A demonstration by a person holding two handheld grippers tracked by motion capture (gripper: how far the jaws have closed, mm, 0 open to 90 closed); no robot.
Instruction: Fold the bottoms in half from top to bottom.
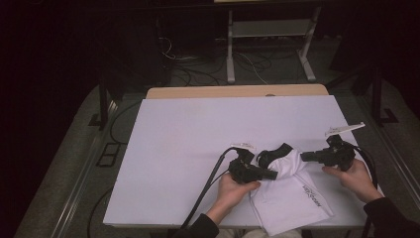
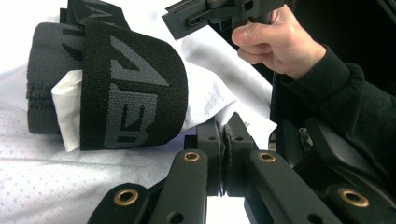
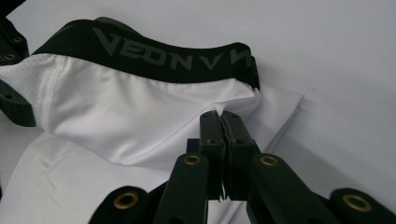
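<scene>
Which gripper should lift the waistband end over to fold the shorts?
Probably left. The left gripper is pinched on the white shorts beside the black waistband; the right gripper clamps the fabric's far edge.

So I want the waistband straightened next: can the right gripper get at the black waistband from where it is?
Probably yes: the black waistband lies open just beyond the right gripper, nothing between, but its jaws are shut on the white fabric.

Far and left: we see bare table (image 1: 198,129), open for passing
Between the grippers: the white shorts (image 1: 289,191) block us
Right edge: seemingly little room
</scene>
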